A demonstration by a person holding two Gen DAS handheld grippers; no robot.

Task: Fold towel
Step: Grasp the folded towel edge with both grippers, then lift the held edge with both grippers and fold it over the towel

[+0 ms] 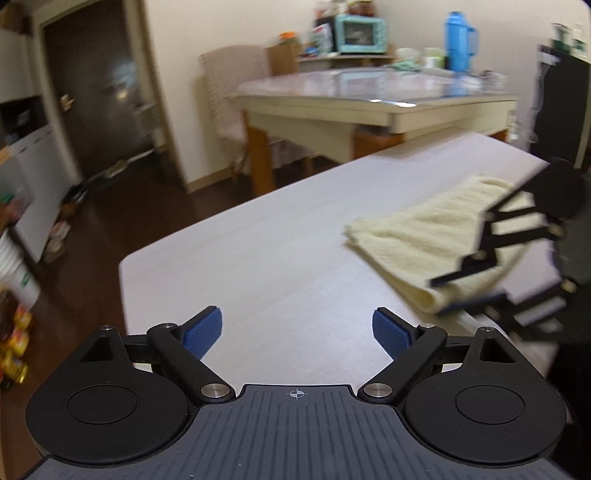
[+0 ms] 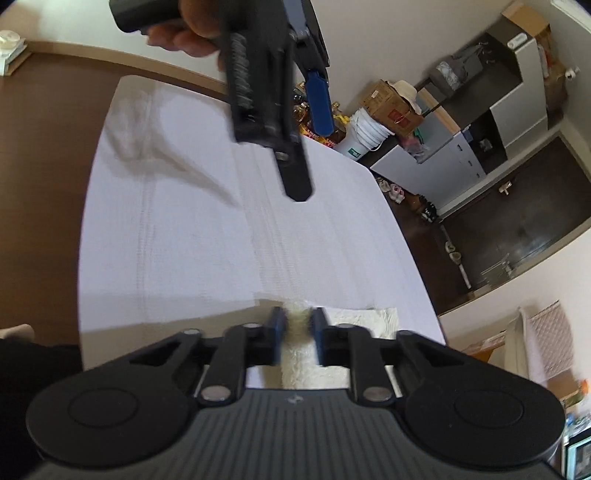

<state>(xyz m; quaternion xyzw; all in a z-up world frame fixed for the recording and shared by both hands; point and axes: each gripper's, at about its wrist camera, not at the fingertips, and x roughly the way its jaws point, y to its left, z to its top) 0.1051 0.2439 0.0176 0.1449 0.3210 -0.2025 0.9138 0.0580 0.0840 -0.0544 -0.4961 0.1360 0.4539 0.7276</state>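
Left gripper [image 1: 295, 332] jaws spread wide, holding nothing, above the white bench [image 1: 258, 251], right gripper [image 2: 295, 339] jaws pinching the cream towel [image 2: 295, 362] (folded edge).

The left gripper [image 1: 295, 328] was matt black plastic, with two round discs at its base, a ribbed dark grey centre plate bearing a small white crosshair mark, and silver screw heads at the link joints. Its fingers wore blue ribbed rubber pads [image 1: 204, 330]. The right gripper [image 2: 298, 339] had the same black linkage, silver screws and blue pads [image 2: 277, 332]. Bare skin of the left hand [image 2: 184, 31] showed, beside a coiled metal spring [image 2: 240, 70].
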